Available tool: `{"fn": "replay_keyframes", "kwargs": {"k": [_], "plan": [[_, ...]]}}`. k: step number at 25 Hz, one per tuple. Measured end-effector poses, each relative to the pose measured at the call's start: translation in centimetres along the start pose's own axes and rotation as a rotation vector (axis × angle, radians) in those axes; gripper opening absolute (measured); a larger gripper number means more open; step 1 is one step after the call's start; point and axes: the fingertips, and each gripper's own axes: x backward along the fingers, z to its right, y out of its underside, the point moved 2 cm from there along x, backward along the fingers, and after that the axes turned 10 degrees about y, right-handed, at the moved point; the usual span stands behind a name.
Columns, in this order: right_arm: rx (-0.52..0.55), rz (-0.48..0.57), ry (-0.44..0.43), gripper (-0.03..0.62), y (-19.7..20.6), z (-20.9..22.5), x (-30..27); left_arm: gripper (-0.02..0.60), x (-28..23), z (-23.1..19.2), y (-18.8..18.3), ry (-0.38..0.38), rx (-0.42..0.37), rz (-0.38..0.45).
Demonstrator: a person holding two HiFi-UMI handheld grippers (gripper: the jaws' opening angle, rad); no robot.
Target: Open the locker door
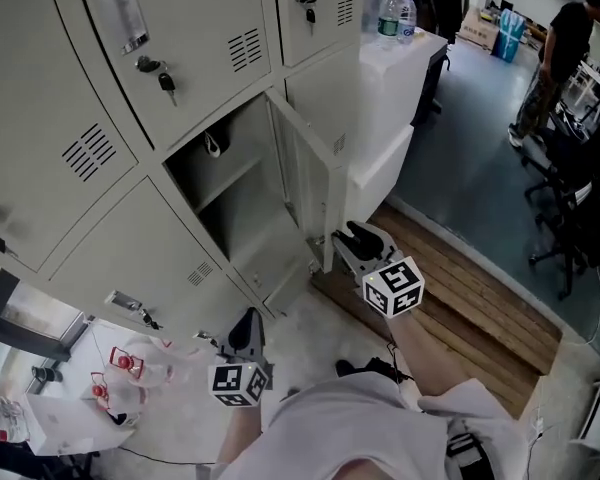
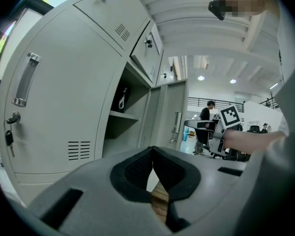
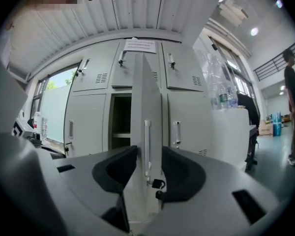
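Note:
The grey locker door [image 1: 305, 173] stands swung out from its compartment [image 1: 225, 183], which shows a shelf and a hook inside. My right gripper [image 1: 350, 233] is at the door's lower free edge. In the right gripper view the door [image 3: 146, 107] runs edge-on between the jaws of that gripper [image 3: 148, 166], with its handle [image 3: 147, 141] and hanging key [image 3: 157, 184] in the gap; the pads stand apart and do not clamp it. My left gripper [image 1: 250, 318] hangs low in front of the lockers, its jaws [image 2: 152, 151] shut on nothing.
Neighbouring lockers carry keys [image 1: 163, 76]. A white cabinet [image 1: 380, 118] with bottles [image 1: 395, 13] stands right of the lockers. A wooden strip [image 1: 460, 288] lies on the floor. Office chairs [image 1: 570, 198] and a person [image 1: 560, 48] are at the right. Red items [image 1: 125, 363] lie lower left.

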Motion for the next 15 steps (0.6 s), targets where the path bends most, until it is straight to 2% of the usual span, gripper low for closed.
{"fn": "replay_keyframes", "kwargs": {"k": [4,6,8,15], "plan": [[-0.022,-0.037,0.166,0.119,0.6,4.2,0.9,0.002,-0.8,0.6,-0.1,0.018,-0.001,-0.001],[-0.043,-0.033,0.205,0.080,0.7,5.3,1.5,0.003,-1.1,0.8,-0.2,0.025,-0.005,-0.001],[-0.039,-0.017,0.204,0.028,0.7,5.4,2.0,0.003,-1.4,0.9,-0.2,0.030,-0.009,-0.001],[-0.024,0.027,0.158,0.018,0.3,4.0,2.4,0.003,-0.8,1.1,-0.7,0.010,-0.024,0.007]]}}
